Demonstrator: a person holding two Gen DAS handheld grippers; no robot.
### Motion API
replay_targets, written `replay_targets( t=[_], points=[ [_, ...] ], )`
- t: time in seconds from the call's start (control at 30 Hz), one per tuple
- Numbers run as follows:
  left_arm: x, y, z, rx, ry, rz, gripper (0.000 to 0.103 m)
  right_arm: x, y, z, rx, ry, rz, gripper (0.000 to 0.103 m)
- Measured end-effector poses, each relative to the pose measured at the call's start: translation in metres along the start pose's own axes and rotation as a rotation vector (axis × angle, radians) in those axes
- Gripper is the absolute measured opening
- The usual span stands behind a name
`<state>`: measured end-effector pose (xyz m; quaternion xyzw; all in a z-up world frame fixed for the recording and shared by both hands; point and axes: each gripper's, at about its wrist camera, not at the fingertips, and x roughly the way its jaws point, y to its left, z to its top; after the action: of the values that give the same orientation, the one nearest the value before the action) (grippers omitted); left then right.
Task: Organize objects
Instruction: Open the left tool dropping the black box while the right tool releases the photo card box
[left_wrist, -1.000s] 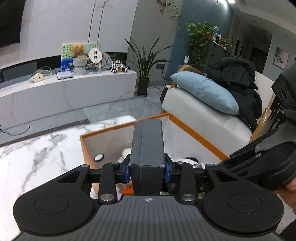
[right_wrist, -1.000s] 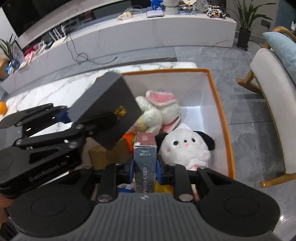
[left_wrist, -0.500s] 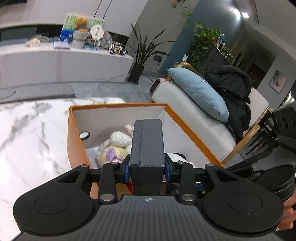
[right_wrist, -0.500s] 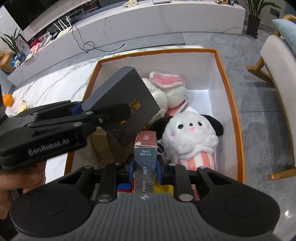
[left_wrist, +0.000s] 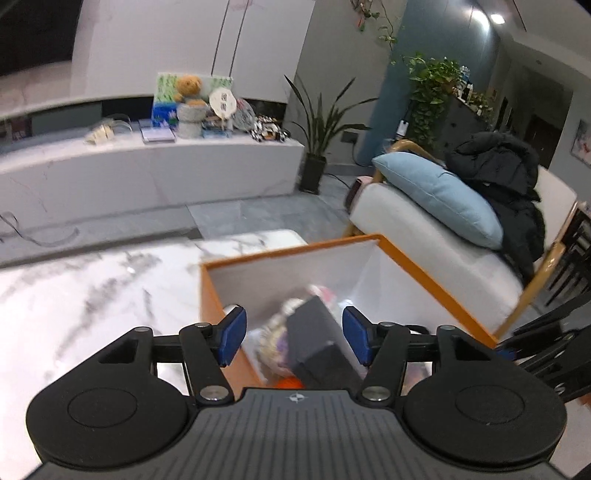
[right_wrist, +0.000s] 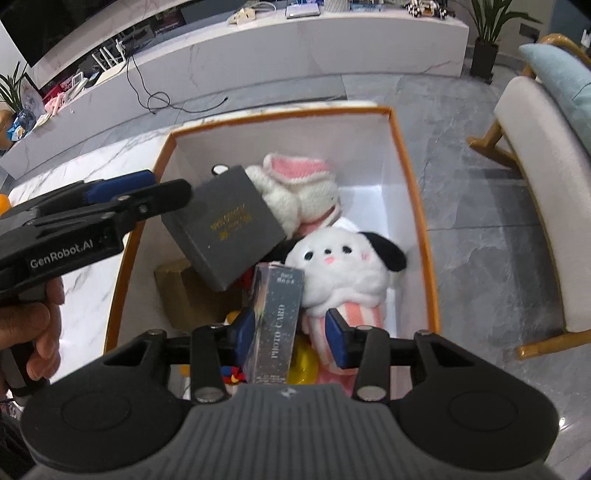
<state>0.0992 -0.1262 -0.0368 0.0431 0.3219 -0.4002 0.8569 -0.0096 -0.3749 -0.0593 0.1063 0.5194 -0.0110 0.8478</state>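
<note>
Left gripper (left_wrist: 293, 334) jaws just opened, dark grey rectangular gift box (right_wrist: 223, 227) released above orange-rimmed white storage box (right_wrist: 413, 184). Right gripper (right_wrist: 291, 328) jaws just opened, slim photo-card carton (right_wrist: 279, 325) loose between them.

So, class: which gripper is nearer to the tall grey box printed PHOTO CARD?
Right. The right gripper straddles the photo card box, its jaws just opened and pads clear of it. The left gripper hovers farther off, beside the dark grey flat box.

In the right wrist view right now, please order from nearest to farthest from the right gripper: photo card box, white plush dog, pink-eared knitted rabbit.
1. Photo card box: between its jaws.
2. White plush dog: just beyond.
3. Pink-eared knitted rabbit: toward the far wall.
</note>
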Motion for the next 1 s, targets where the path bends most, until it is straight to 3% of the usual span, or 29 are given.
replay_targets(
  t=[0.03, 0.1, 0.27, 0.4, 0.47, 0.53, 0.77, 0.83, 1.0],
  points=[
    [0.0, -0.001, 0.001, 0.021, 0.001, 0.023, 0.068, -0.001, 0.001, 0.0, -0.012, -0.004, -0.01, 0.028],
    [0.0, -0.006, 0.001, 0.073, 0.009, 0.061, 0.064, 0.001, 0.006, 0.0, -0.045, 0.01, -0.032, 0.018],
    [0.009, -0.017, -0.004, 0.167, 0.079, 0.123, 0.058, 0.012, 0.014, -0.004, -0.115, 0.058, -0.114, 0.016],
    [0.012, -0.019, -0.009, 0.179, 0.096, 0.119, 0.058, 0.01, 0.012, -0.004, -0.103, 0.045, -0.11, 0.018],
    [0.01, -0.02, -0.01, 0.18, 0.085, 0.121, 0.058, 0.004, 0.011, -0.003, -0.086, 0.013, -0.107, 0.024],
    [0.006, -0.02, -0.008, 0.176, 0.071, 0.115, 0.06, -0.001, 0.012, -0.003, -0.069, -0.015, -0.106, 0.045],
    [-0.012, -0.025, 0.0, 0.149, 0.044, 0.091, 0.077, -0.008, 0.022, -0.01, -0.069, -0.06, -0.137, 0.057],
    [-0.018, -0.028, 0.001, 0.143, 0.042, 0.089, 0.081, -0.011, 0.022, -0.012, -0.06, -0.076, -0.145, 0.067],
    [-0.027, -0.032, 0.002, 0.091, 0.055, 0.109, 0.089, -0.022, 0.025, -0.016, -0.026, -0.14, -0.162, 0.081]
  ],
)
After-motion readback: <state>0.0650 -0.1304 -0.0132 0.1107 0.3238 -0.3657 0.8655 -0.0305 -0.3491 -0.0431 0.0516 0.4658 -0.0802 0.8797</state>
